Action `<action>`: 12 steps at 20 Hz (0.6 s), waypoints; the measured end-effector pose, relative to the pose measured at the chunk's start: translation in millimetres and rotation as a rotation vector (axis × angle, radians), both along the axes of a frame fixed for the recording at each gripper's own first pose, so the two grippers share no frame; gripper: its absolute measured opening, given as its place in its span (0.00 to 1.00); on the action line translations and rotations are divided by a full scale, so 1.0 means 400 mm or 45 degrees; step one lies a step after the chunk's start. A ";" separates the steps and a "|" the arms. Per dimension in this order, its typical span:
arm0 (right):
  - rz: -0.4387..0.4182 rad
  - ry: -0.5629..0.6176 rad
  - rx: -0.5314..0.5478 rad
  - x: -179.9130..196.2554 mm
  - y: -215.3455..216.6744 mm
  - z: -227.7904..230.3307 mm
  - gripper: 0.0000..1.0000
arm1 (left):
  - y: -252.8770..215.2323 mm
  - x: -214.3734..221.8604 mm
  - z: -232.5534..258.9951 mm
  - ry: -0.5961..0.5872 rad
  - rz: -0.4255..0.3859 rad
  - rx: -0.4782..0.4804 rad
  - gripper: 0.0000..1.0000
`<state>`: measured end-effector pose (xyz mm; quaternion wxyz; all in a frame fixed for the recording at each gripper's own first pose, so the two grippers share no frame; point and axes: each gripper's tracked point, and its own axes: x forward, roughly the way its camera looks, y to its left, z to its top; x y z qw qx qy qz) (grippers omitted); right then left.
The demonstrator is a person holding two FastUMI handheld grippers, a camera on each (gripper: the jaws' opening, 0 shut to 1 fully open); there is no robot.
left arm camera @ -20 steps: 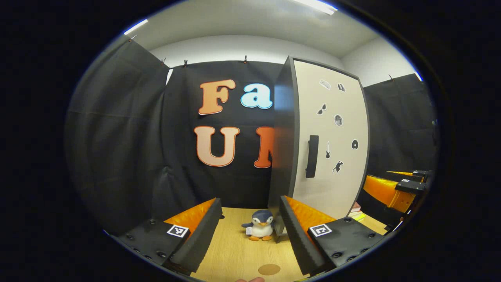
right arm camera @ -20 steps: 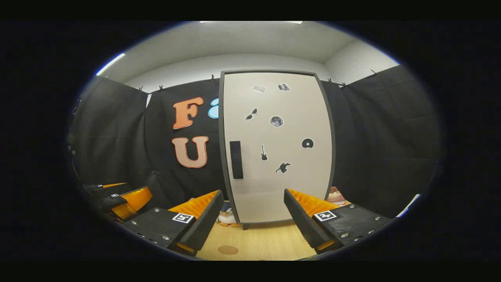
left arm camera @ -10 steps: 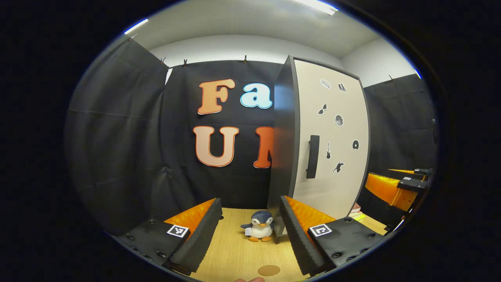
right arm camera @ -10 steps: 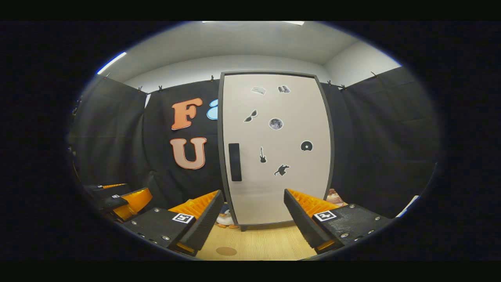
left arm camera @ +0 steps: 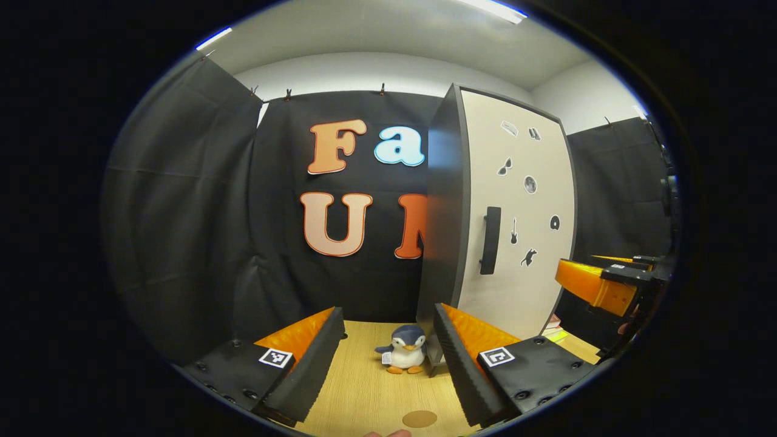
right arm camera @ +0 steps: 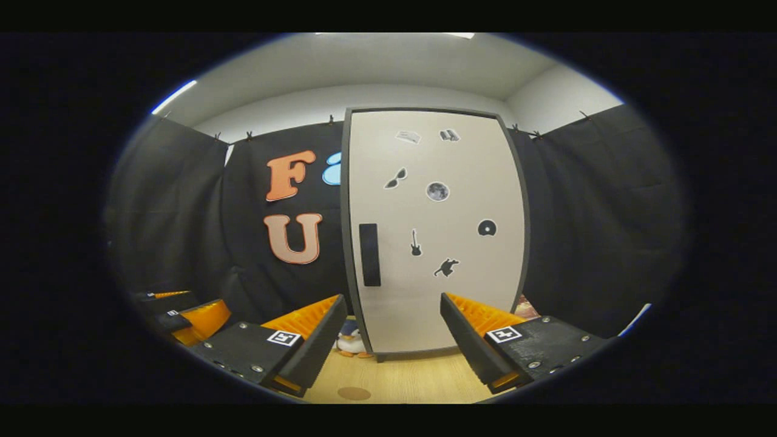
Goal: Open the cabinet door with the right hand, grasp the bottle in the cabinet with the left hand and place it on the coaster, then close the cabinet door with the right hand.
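Left gripper [left arm camera: 383, 358]: fingers spread apart, grasping nothing, held above the bench [left arm camera: 364, 394]. A round coaster [left arm camera: 419, 418] lies flat on the bench near the fingers. Farther off, a toy penguin [left arm camera: 403, 355] stands upright just beside the cabinet's lower left corner.

Right gripper [right arm camera: 393, 340]: fingers spread apart, grasping nothing, well short of the cabinet door [right arm camera: 434, 230]. The door is closed. Its dark vertical handle [right arm camera: 369, 254] sits near the left edge; small stickers are scattered across the panel. The bottle cannot be seen behind the closed door.
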<state>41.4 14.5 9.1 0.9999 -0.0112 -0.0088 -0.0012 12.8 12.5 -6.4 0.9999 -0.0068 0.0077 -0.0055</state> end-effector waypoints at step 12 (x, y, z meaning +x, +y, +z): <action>0.035 -0.048 -0.023 0.266 0.064 0.051 0.95 | 0.090 0.010 -0.051 0.052 0.025 -0.009 0.99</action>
